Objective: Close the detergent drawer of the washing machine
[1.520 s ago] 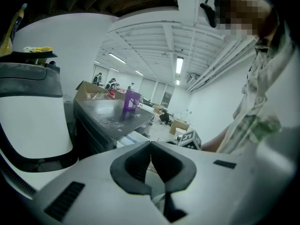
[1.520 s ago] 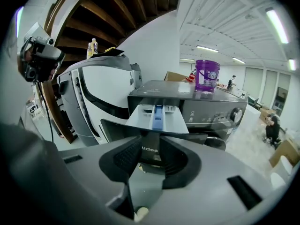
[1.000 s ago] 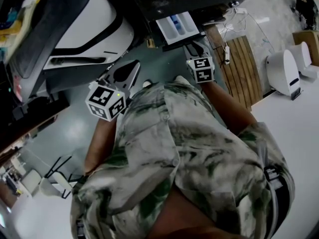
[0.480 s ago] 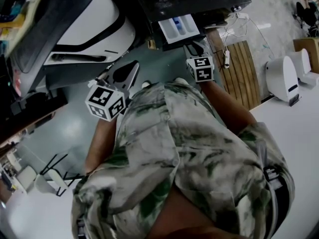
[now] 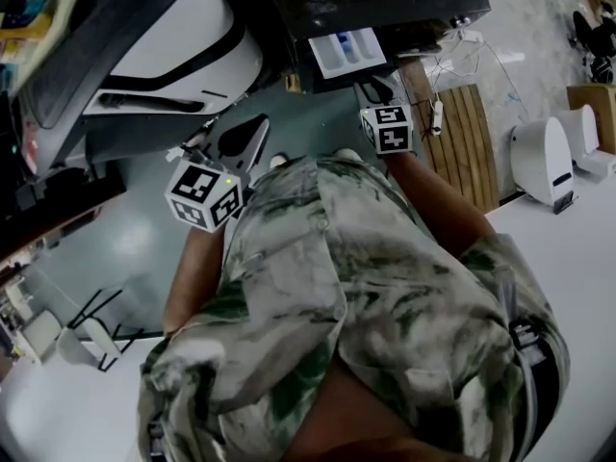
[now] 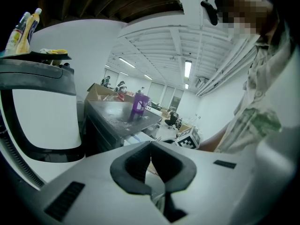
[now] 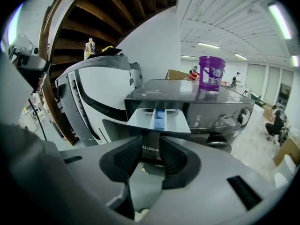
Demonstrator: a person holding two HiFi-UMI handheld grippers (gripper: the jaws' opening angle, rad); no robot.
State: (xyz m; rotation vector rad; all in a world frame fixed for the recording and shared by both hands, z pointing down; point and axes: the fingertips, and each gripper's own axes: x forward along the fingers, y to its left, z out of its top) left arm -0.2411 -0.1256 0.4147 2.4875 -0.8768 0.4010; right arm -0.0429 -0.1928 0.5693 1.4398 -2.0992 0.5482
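Closing on nothing, right gripper (image 7: 151, 148) jaws are being lined up with the pulled-out white plastic detergent drawer (image 7: 159, 118) of the dark grey washing machine (image 7: 220, 109); left gripper (image 6: 151, 148) jaws together, empty.

The left gripper (image 6: 151, 145) is holding its dark ribbed jaws together at the tips, with nothing caught between them. Beyond them, a purple plastic bucket (image 6: 139, 103) is standing on the dark grey washing machine (image 6: 117, 117). A white rounded appliance with black trim (image 6: 42, 121) is filling the near left, while a person's pale patterned shirt (image 6: 255, 121) is crowding the right.
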